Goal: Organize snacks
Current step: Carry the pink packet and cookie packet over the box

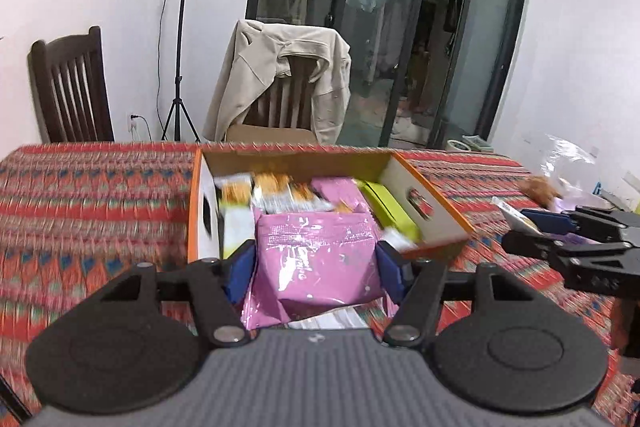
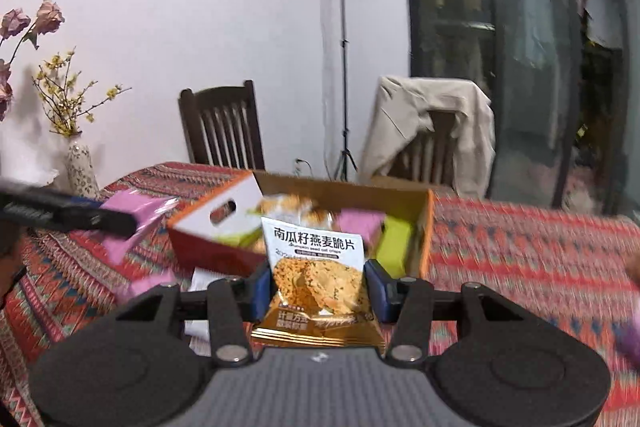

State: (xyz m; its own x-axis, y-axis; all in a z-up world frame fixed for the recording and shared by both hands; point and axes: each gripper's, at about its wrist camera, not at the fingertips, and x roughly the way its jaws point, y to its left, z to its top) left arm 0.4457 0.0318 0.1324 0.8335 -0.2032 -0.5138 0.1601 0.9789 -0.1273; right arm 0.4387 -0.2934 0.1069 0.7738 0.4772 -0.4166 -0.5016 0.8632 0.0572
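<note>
Both grippers loaded, both raised above the patterned tablecloth (image 1: 100, 195), in front of the open cardboard box (image 1: 436, 215).

Left gripper (image 1: 316, 267): blue pads (image 1: 240, 273) clamped on either side of a pink snack pouch (image 1: 316, 259). The film bulges and creases between the pads, so the pouch is soft, air-filled and likely light. Glossy surface, probably slippery.

Right gripper (image 2: 318, 285): pads (image 2: 262, 287) closed on a crisp packet (image 2: 320, 279), white top, orange-gold bottom seam, pictures of oat crisps on the front. Held upright across its middle. The contents are likely brittle (a hard squeeze would probably crush them).

Handling judgement: both bags are limp, puffy film packs; a hold across the mid-body, as now, gives the pads the most material to bite. Gripping by a seam edge would let the bag swing.

The box already holds more pink pouches (image 1: 340, 187), orange-and-white packets (image 1: 272, 187) and a lime-green box (image 1: 390, 207) along the right wall. In the right wrist view the left gripper's pouch (image 2: 132, 223) shows at the box's left side. Remaining room looks tight; the packets would probably need to slide in edgewise.
</note>
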